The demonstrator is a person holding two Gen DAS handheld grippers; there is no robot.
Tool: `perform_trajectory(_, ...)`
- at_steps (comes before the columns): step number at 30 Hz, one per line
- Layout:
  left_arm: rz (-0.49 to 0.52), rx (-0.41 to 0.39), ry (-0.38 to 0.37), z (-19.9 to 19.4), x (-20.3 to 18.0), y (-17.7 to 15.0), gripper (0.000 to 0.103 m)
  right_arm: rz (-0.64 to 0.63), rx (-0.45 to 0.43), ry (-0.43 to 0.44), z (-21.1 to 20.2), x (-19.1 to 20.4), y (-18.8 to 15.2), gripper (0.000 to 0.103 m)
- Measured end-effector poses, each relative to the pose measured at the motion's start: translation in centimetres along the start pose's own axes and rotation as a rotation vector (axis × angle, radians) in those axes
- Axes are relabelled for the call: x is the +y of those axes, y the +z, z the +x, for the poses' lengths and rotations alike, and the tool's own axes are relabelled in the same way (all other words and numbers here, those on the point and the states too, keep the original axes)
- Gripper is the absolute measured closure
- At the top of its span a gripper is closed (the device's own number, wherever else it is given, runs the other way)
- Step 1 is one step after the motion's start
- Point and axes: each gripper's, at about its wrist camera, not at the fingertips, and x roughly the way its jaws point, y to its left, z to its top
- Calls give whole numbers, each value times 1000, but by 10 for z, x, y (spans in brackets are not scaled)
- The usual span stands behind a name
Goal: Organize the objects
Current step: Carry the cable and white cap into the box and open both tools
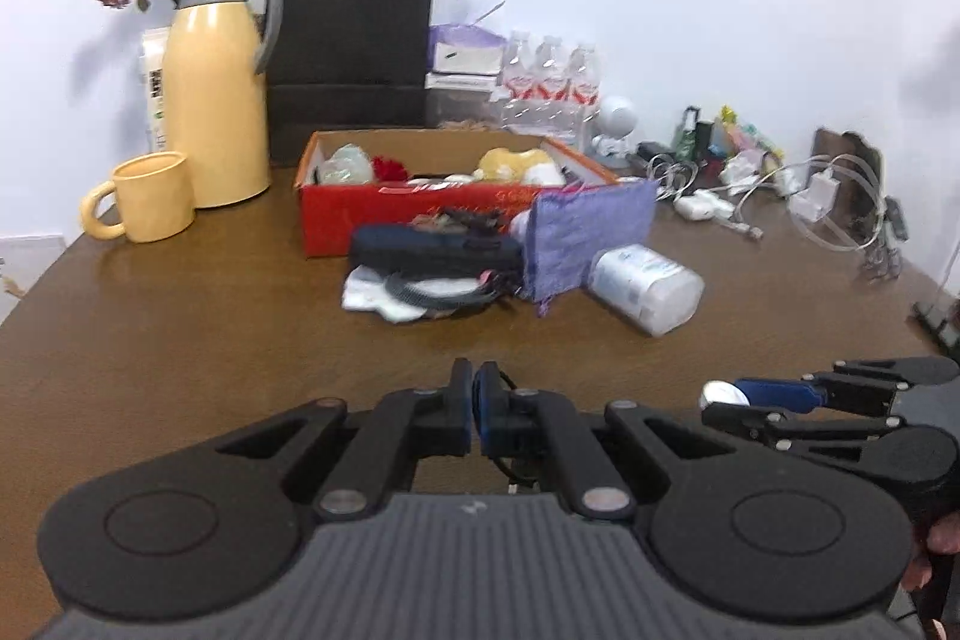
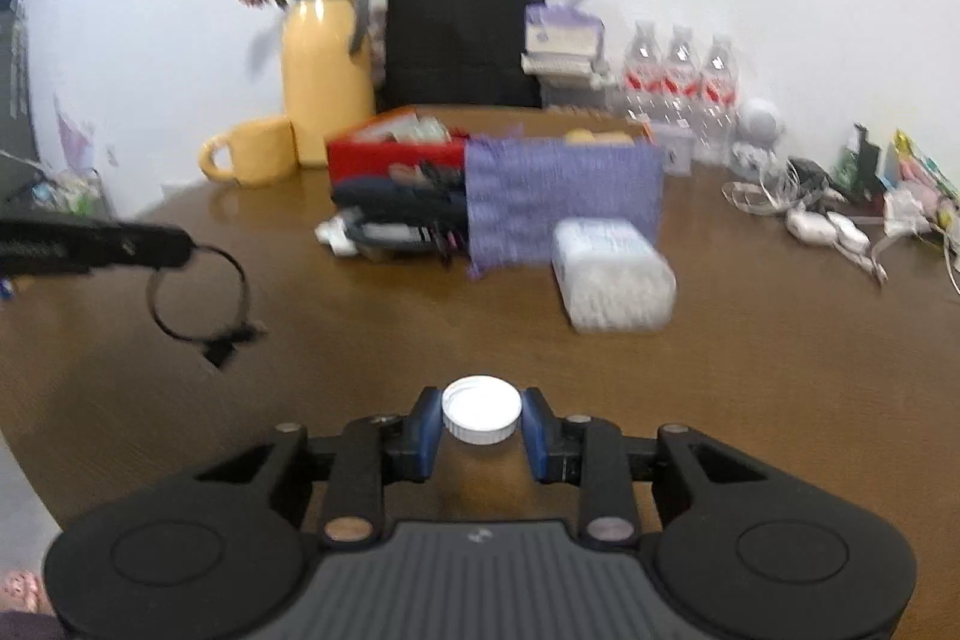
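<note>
The left tongs are pressed together on a thin black hair tie, which hangs from their tips as a loop above the brown surface. The right tongs stand partly spread with a white ribbed bottle cap between the blue pads; whether the pads touch it is hard to tell.

Farther out lies a white plastic jar on its side, just beside a purple cloth that hangs over the front of a red box. Dark items heaped in front of the box are blurred. A yellow mug and yellow jug stand left of the box.
</note>
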Motion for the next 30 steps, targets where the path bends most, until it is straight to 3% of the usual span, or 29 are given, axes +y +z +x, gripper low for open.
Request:
perform_trajectory(2, 14, -13, -24, 4, 6, 16, 100, -10, -42, 35, -3, -6, 17, 76)
perform_trajectory(5, 91, -66, -4, 13, 14, 54, 100, -43, -91, 82, 0, -17, 55, 76)
perform_trajectory(9, 144, -102, -38, 47, 34, 125, 100, -57, -93, 153, 30, -42, 130, 76)
perform_trajectory(11, 168, -121, -8, 74, 39, 157, 100, -47, -82, 185, 59, -55, 174, 76)
perform_trajectory(13, 182, -94, -33, 115, 43, 186, 100, -31, -37, 186, 110, -66, 218, 76)
perform_trajectory(16, 100, 44, -82, 195, 56, 211, 100, 5, 102, 132, 203, -80, 265, 76)
perform_trajectory(19, -31, 206, -121, 281, 78, 214, 100, 69, 222, 66, 283, -94, 280, 76)
perform_trajectory(22, -47, 312, -99, 341, 88, 204, 100, 123, 339, 33, 341, -101, 272, 76)
perform_trajectory(24, -40, 357, -44, 366, 92, 198, 98, 125, 395, 18, 365, -99, 265, 76)
perform_trajectory(26, -36, 381, -6, 373, 95, 196, 98, 140, 406, 13, 374, -98, 262, 74)
perform_trajectory(30, -30, 304, -53, 342, 98, 201, 96, 165, 379, 52, 358, -98, 266, 69)
